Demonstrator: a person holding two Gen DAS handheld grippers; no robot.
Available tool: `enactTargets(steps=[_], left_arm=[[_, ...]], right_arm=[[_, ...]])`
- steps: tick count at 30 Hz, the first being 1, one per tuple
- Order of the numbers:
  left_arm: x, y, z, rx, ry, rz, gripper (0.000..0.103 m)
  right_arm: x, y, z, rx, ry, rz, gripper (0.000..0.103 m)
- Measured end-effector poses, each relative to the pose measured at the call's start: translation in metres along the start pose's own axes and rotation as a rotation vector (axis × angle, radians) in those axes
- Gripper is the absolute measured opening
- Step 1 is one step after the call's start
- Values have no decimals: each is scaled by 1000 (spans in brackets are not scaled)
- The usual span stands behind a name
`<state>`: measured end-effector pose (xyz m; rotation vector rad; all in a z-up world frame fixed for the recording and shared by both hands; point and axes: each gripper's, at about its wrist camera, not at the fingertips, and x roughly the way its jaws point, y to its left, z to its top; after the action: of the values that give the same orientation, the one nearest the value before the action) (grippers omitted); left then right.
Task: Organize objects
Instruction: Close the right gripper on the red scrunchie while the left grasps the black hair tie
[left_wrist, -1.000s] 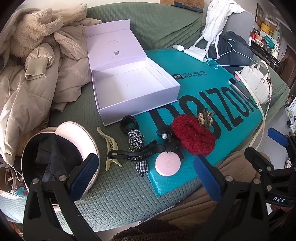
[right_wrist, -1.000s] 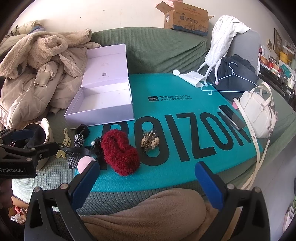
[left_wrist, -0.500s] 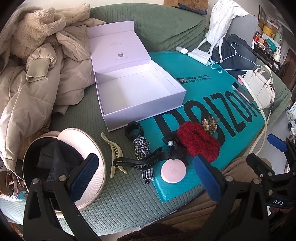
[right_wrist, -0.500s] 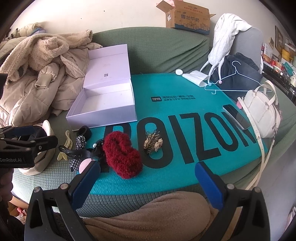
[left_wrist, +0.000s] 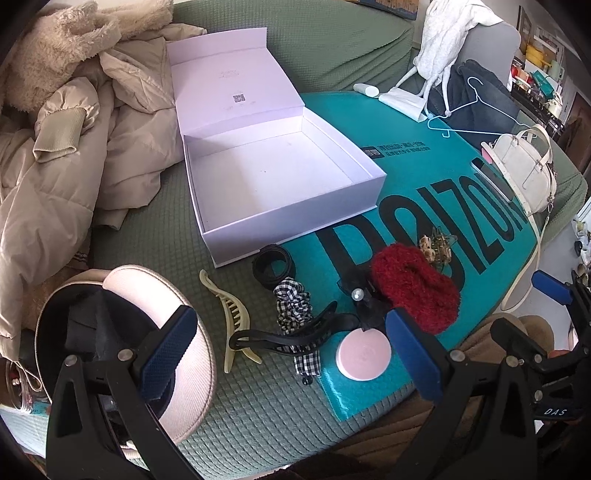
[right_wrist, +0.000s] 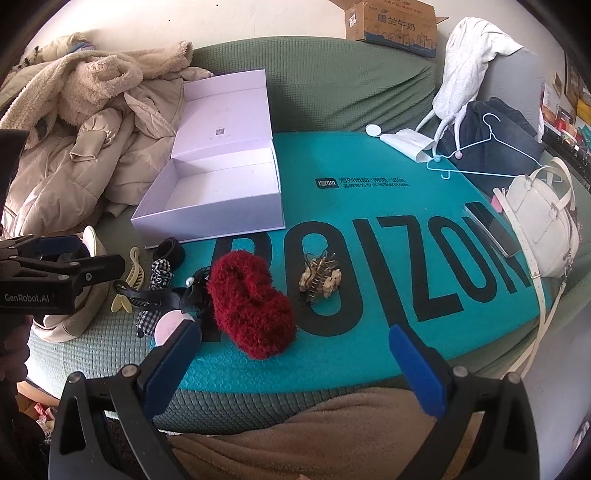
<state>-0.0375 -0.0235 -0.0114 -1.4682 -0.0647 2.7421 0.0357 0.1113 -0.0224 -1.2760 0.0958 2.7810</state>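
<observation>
Both hand-held grippers, left (left_wrist: 288, 345) and right (right_wrist: 295, 356), hover agape and empty; hair accessories lie before the empty lavender box (left_wrist: 273, 177). Risk: black claw clip (left_wrist: 284, 330) overlaps the gingham scrunchie (left_wrist: 295, 306), so grasping one may drag both

box (left_wrist: 273, 177) interior clear, coats (left_wrist: 66, 147) crowding left

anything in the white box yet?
No. In the left wrist view the open white box shows only its bare floor and walls.

Green sofa (left_wrist: 155, 236) – teal mailer (left_wrist: 436, 177), lilac box (left_wrist: 280, 177), cream claw clip (left_wrist: 231, 314), jacket (left_wrist: 55, 166).
</observation>
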Motion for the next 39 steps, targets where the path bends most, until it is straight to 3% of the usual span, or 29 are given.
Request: enactTargets(steps=[14, 28, 31, 39], left_arm=[[38, 23, 12, -6, 38, -36, 102], [77, 29, 29, -6, 86, -60, 88], [85, 27, 33, 2, 94, -51, 88], [103, 15, 39, 43, 128, -49, 82]], right_arm=[[31, 7, 1, -8, 79, 4, 102], [62, 7, 7, 5, 136, 21, 100], [68, 6, 9, 5, 135, 35, 95], [86, 4, 12, 17, 163, 88, 94]])
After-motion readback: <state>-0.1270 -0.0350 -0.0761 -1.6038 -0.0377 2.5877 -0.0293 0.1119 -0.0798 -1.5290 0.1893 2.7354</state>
